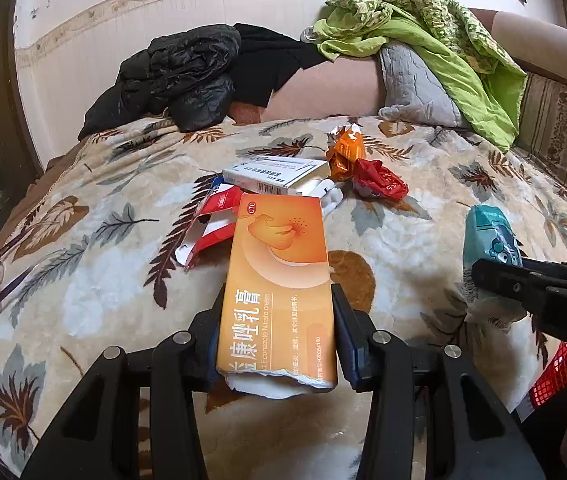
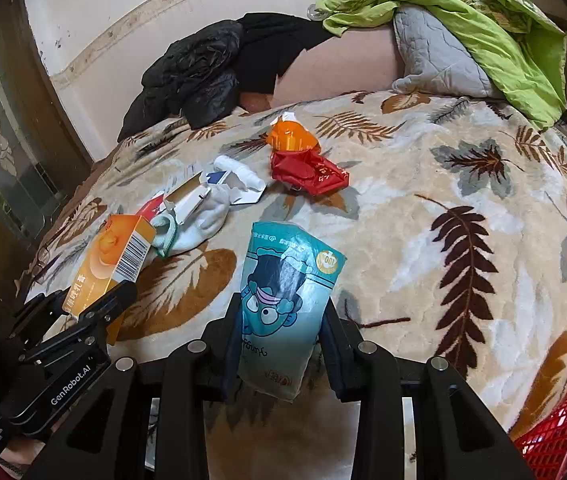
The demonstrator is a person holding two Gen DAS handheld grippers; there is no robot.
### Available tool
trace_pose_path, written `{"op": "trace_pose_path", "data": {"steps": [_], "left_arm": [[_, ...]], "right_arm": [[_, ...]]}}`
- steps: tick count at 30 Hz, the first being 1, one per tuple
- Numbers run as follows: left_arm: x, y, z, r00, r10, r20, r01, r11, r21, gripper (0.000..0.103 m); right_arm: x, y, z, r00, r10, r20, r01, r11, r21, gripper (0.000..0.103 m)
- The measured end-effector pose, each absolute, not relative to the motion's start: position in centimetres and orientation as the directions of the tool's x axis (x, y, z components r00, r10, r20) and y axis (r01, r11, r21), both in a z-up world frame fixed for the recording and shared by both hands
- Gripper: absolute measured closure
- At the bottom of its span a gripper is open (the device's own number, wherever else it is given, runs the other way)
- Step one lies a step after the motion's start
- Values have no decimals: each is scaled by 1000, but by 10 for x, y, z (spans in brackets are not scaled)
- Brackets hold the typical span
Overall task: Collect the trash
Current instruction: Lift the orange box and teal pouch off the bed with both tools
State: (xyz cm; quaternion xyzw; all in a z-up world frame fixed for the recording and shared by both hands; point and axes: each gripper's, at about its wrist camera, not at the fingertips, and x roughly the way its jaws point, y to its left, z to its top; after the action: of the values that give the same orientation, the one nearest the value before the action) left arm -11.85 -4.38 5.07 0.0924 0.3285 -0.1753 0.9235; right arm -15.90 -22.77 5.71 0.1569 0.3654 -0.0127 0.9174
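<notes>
My left gripper (image 1: pixel 277 300) is shut on an orange medicine box (image 1: pixel 279 272) with a torn near end, held above the leaf-patterned blanket (image 1: pixel 83 240). My right gripper (image 2: pixel 283 316) is shut on a teal cartoon snack packet (image 2: pixel 283 304); the packet also shows in the left wrist view (image 1: pixel 487 240). More trash lies further on the bed: a white box (image 1: pixel 275 174), a red and white carton (image 1: pixel 211 224), an orange wrapper (image 1: pixel 345 152), a red wrapper (image 1: pixel 379 180), and a white sock (image 2: pixel 199 220). The left gripper with the orange box (image 2: pixel 119 264) shows at the left of the right wrist view.
A red mesh basket (image 2: pixel 563 428) sits at the near right edge of the bed. A black jacket (image 1: pixel 179 76), a grey pillow (image 1: pixel 415 84) and a green quilt (image 1: pixel 443 40) lie at the far side. A wall runs behind the bed.
</notes>
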Motion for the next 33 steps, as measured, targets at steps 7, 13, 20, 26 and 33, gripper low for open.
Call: {"op": "trace_pose_path", "data": {"steps": [7,13,20,26,33], "left_arm": [[-125,-46,56,750,-239,-617,368,926,89,58],[-123,-33,63,783,-187,-593,294,952,88,58],[-118,-11,69,809,-118,-575,192,979,70,58],[-115,8,73,818,-73,-571,117,992,41,58],[-114,23,76,823,-33,-567,55,998,22,58]], "right_arm": [[-164,-230,62,741,89,-666,139,949,282,65],[-166,-228,64,744,89,-662,136,950,281,65],[-166,-225,65,746,90,-660,131,952,278,65],[-166,-224,65,745,90,-660,129,952,276,65],[-165,-223,65,745,87,-662,130,953,272,65]]}}
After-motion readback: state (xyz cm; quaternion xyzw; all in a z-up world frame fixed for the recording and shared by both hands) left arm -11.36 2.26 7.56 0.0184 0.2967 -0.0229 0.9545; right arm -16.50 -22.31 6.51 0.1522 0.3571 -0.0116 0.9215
